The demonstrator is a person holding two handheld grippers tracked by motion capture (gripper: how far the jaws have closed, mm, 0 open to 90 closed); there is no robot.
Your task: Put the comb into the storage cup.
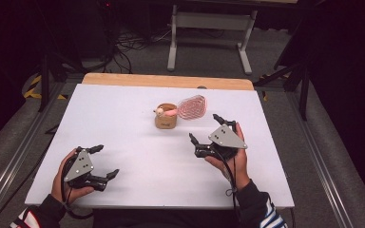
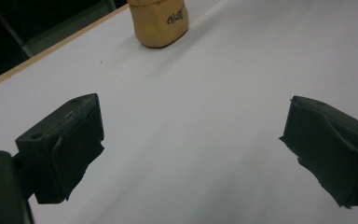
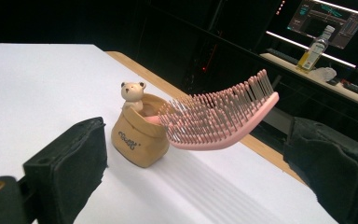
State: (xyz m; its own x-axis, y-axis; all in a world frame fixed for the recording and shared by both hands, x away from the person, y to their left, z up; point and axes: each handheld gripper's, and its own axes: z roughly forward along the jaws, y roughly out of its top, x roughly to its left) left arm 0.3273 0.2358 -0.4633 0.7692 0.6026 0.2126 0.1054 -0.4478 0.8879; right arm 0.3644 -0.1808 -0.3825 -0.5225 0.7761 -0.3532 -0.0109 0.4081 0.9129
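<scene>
A small tan holder (image 1: 165, 119) shaped like a paper bag, with a little bear figure (image 3: 133, 93) on its rim, stands on the white table (image 1: 123, 123) past the middle. A pink hairbrush (image 1: 191, 107) has its handle inside the holder, and its bristled head (image 3: 219, 116) juts out to the right, above the table. My right gripper (image 1: 205, 128) is open just in front and to the right of the brush, nothing between its fingers. My left gripper (image 1: 104, 161) is open near the front left, apart from the holder (image 2: 159, 21).
A wooden strip (image 1: 166, 80) runs along the table's far edge. Beyond it stand a grey desk frame (image 1: 209, 33) and cables on the floor. A bottle (image 3: 313, 49) and a monitor (image 3: 331, 16) sit on a dark bench in the right gripper view.
</scene>
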